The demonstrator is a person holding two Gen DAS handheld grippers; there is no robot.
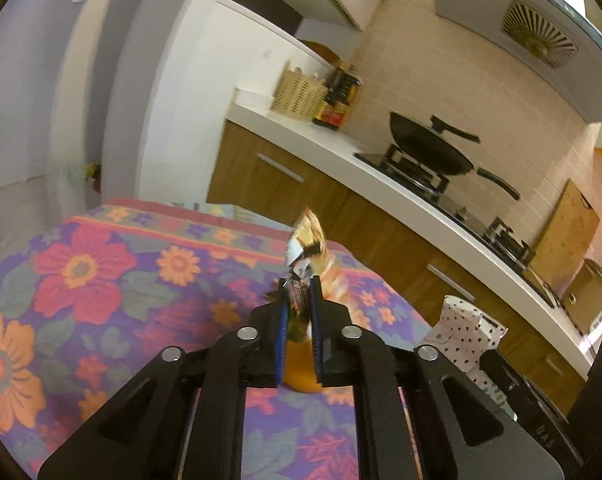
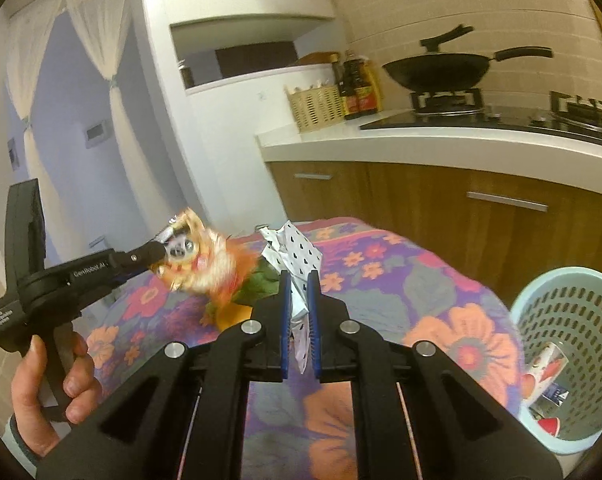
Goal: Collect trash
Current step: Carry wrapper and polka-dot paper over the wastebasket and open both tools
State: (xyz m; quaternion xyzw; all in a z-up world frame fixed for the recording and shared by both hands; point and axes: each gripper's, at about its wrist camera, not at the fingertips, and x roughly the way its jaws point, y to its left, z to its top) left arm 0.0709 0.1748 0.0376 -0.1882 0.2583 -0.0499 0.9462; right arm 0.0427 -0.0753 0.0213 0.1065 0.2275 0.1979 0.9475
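**Two scraps pinched, basket waiting off to the right**

The snack wrapper (image 2: 199,266) is thin, crinkly foil-plastic, orange and gold with printed faces, and it flares out loose beyond the left gripper (image 1: 300,304), whose blue-padded jaws are closed on its bunched end. I'd judge it near weightless and slippery; a pinch on the crumpled, gathered part is what keeps it from sliding out, and it looks blurred, as if it is flapping. Just below and ahead of that gripper something orange and green (image 2: 237,308) lies on the cloth, too smeared to name.

The dotted paper (image 2: 297,264), white with small dark hearts, is stiffer: creased, folded, holding its own peaks. The right gripper (image 2: 300,312) is clamped on it, the sheet standing up between the jaws and a corner hanging below them. Paper like this should tolerate a firm squeeze and will not spring away, though it could tear at a fold.

Both pieces are held above the floral tablecloth (image 2: 441,292), a soft woven-looking cover in purple, red and orange. To the right of the right gripper and lower stands the pale blue perforated basket (image 2: 573,280), rigid plastic, with a printed carton (image 2: 545,376) already inside. Beyond both grippers runs a white counter (image 2: 421,146) over wood-fronted cabinets, carrying a black wok (image 2: 437,70).
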